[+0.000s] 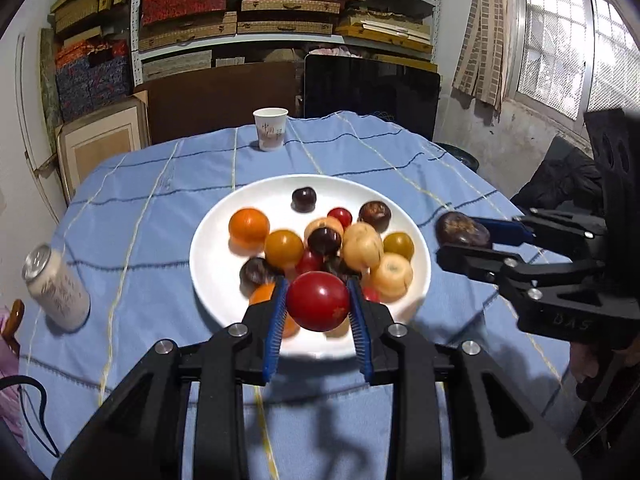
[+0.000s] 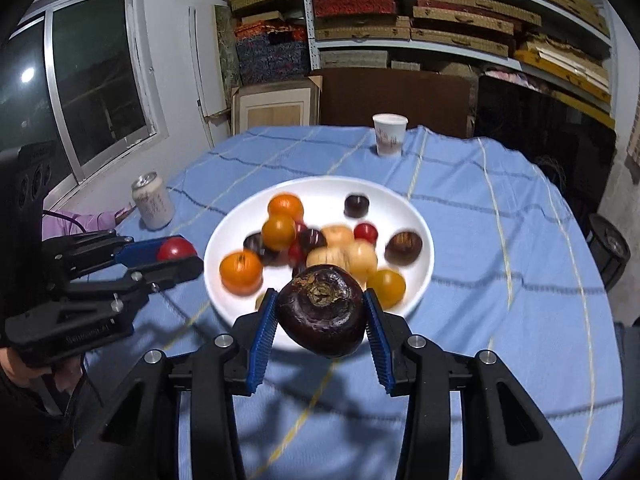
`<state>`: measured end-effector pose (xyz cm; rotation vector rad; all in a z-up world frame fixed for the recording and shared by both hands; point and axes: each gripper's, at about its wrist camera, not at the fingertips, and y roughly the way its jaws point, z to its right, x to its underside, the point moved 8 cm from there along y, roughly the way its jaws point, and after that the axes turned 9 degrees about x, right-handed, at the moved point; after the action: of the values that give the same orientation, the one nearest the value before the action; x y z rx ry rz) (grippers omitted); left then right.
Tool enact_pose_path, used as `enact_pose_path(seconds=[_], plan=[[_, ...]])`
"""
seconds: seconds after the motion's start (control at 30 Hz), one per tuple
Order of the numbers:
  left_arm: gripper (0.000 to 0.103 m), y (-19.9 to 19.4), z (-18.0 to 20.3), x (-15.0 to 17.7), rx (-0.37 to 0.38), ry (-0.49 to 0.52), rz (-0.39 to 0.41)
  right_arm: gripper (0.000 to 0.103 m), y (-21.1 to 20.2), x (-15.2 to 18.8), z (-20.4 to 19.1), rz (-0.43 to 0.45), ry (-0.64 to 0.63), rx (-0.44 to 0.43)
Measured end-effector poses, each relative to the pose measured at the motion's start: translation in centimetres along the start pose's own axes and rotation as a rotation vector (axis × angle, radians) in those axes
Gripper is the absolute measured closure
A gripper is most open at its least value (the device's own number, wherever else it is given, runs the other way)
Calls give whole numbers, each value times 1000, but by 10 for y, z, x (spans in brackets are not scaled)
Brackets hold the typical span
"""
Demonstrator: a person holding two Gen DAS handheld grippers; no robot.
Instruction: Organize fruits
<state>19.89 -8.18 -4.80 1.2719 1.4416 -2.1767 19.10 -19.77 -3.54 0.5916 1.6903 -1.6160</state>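
Note:
A white plate [image 1: 208, 264] [image 2: 420, 216] on the blue cloth holds several small fruits: orange, yellow, pale, red and dark ones. My left gripper [image 1: 318, 300] [image 2: 176, 254] is shut on a red fruit [image 1: 318, 301] [image 2: 174, 249], held above the plate's near rim. My right gripper [image 2: 320, 312] [image 1: 460, 240] is shut on a large dark purple fruit [image 2: 323, 309] [image 1: 460, 230], its dry stem end facing the camera. In the left wrist view it hangs to the right of the plate. Both grippers are lifted off the table.
A white paper cup [image 1: 271, 129] [image 2: 389, 134] stands at the table's far edge. A drink can [image 1: 56, 286] [image 2: 153, 200] stands left of the plate. Stacked boxes fill the shelves [image 1: 280, 12] behind. A dark chair [image 1: 370, 88] is at the far side.

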Motion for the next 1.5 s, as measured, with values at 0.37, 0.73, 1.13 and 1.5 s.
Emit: enact_pose_path(seconds=[0.37,0.73,1.13,1.5], plan=[[74,78,-32,-54,-36,-13,-83,60,82,-62,6,-58,21,-35],[22,69,-52,-48,-116,-36,-51,51,77,-50,12,-63,67,-70],[5,15,-23,58,-88,-119,-218,7,-12,53,3,-40,92,-1],[5,-88,11,97,-197,-168,-45,4,-81,108,-2,-55,201,80]])
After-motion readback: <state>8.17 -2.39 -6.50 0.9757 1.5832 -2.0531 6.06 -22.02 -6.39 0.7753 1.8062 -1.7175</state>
